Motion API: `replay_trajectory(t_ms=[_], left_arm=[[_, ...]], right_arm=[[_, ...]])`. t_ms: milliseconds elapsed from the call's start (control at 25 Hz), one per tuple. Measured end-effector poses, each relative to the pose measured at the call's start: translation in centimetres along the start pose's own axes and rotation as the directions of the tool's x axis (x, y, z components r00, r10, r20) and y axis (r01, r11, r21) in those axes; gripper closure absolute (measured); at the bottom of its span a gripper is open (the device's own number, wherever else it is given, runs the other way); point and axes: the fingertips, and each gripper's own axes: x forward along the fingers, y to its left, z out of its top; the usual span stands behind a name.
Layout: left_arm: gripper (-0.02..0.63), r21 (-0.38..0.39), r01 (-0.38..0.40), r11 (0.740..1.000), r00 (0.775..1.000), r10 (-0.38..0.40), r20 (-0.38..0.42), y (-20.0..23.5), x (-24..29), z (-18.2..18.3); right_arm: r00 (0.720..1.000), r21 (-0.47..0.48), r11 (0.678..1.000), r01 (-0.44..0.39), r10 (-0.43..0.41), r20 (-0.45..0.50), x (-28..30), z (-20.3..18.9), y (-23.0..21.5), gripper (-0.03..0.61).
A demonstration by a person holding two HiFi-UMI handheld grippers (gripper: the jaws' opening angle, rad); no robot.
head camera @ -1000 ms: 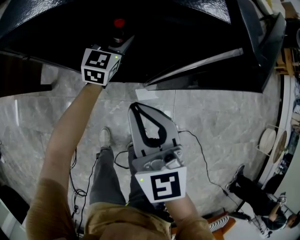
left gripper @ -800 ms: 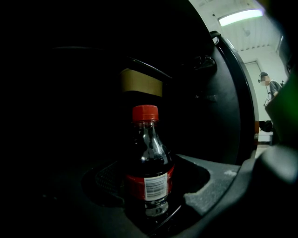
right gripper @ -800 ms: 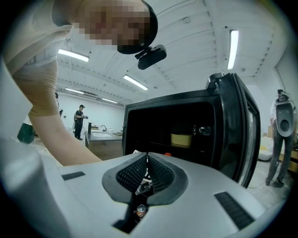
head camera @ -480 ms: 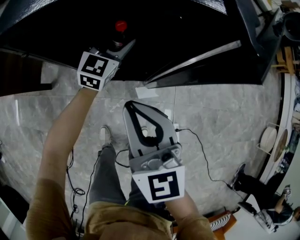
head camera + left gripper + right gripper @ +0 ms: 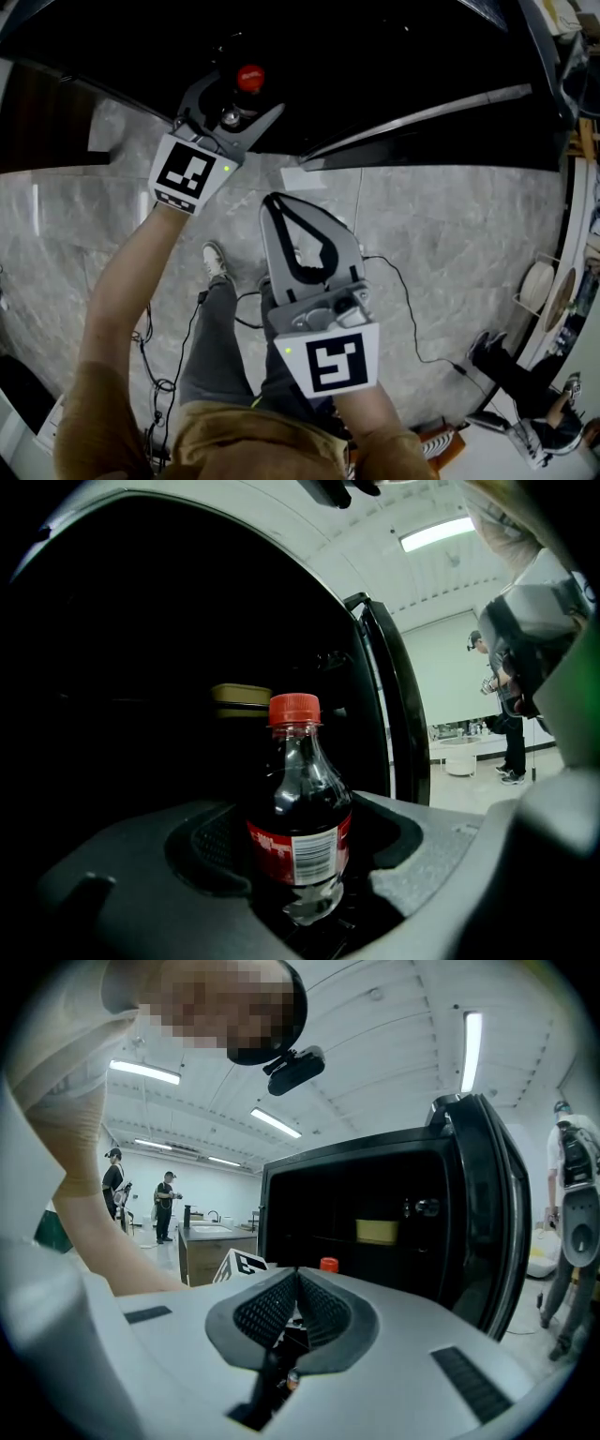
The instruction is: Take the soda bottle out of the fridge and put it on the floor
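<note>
The soda bottle (image 5: 298, 822) has dark cola, a red cap and a red label. It stands upright between the jaws of my left gripper (image 5: 302, 892), which is shut on its lower body. In the head view the left gripper (image 5: 236, 101) holds the bottle (image 5: 249, 79) at the front edge of the open black fridge (image 5: 375, 56). My right gripper (image 5: 274, 208) hangs lower over the floor, shut, with nothing in it. In the right gripper view its ribbed pads (image 5: 272, 1309) meet, and the bottle's red cap (image 5: 328, 1265) shows just beyond them.
The fridge door (image 5: 427, 117) stands open to the right. A yellow box (image 5: 377, 1231) sits on a shelf inside. The grey marble floor (image 5: 450, 234) carries cables (image 5: 398, 295) and the person's shoe (image 5: 215, 262). Other people (image 5: 525, 394) stand at the far right.
My left gripper has drawn back from the fridge toward me with the bottle in it. The red cap now shows clear of the dark opening. My right gripper has hardly moved.
</note>
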Motion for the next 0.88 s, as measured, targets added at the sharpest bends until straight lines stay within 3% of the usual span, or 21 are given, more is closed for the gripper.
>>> replay_trajectory(t_ms=[440, 600, 720, 880], left_arm=[[0.307, -0.042, 0.027, 0.999, 0.999, -0.026, 0.041, -1.7, -5.3, -2.9], [0.307, -0.076, 0.034, 0.997, 0.998, -0.030, 0.049, -2.9, -7.7, -3.7], [0.307, -0.072, 0.030, 0.997, 0.996, -0.024, 0.087, -4.2, -9.4, -2.8], [0.305, -0.057, 0.050, 0.997, 0.995, -0.045, 0.088, -6.7, -12.3, -4.6]], right_arm=[[0.999, 0.023, 0.999, -0.024, 0.025, -0.047, 1.9, -4.2, 1.8, 0.575], [0.998, -0.025, 0.998, -0.053, 0.053, -0.027, 2.0, -4.8, 3.5, 0.575], [0.998, -0.044, 0.997, -0.063, 0.062, -0.027, 1.4, -5.7, 4.1, 0.575], [0.998, -0.064, 0.996, -0.063, 0.061, -0.032, 0.4, -7.9, 6.0, 0.575]])
